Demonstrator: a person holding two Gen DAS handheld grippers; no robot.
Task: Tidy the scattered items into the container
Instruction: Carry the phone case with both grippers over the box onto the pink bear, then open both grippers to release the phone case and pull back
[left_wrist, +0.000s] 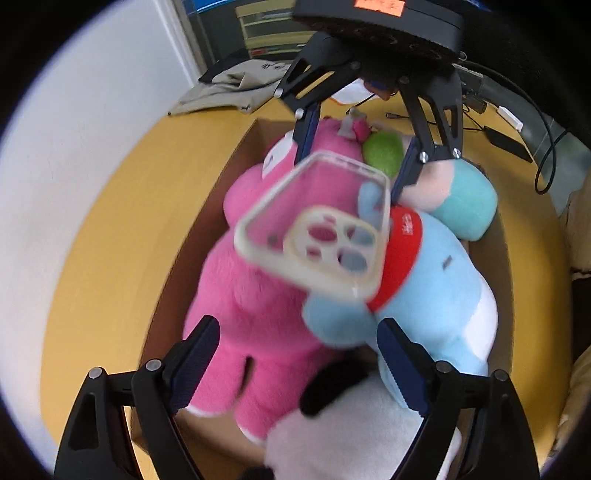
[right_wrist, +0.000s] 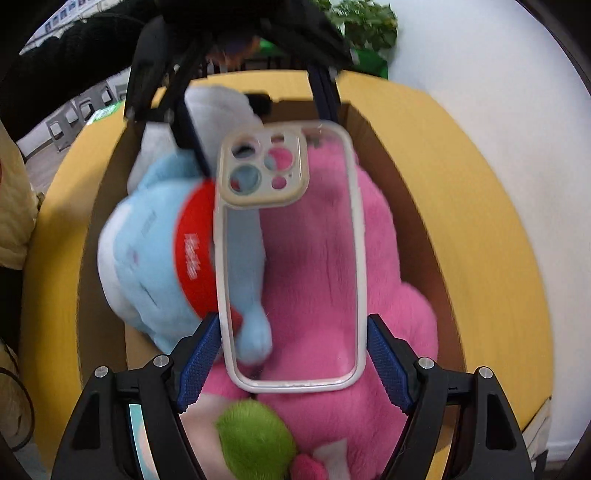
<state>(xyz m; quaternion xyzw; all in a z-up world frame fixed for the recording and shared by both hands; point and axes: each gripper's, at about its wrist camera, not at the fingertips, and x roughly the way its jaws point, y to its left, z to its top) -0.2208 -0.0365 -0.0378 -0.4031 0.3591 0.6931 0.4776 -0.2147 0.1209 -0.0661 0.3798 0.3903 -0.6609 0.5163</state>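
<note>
A clear phone case (right_wrist: 291, 254) with a cream rim is held between the fingers of my right gripper (right_wrist: 293, 354), above a cardboard box (right_wrist: 391, 162). The same case (left_wrist: 314, 232) shows in the left wrist view, with the right gripper (left_wrist: 354, 162) gripping its far end. The box (left_wrist: 207, 206) holds a pink plush (left_wrist: 258, 295), a light blue plush with a red band (left_wrist: 436, 280), a white plush (left_wrist: 354, 435) and a teal and green plush (left_wrist: 461, 199). My left gripper (left_wrist: 295, 362) is open and empty, just above the plush toys.
The box sits on a round yellow table (left_wrist: 110, 236). A folded beige cloth (left_wrist: 229, 88) lies at the table's far edge, and cables with a black adapter (left_wrist: 506, 140) lie at the right. A white wall is on the left.
</note>
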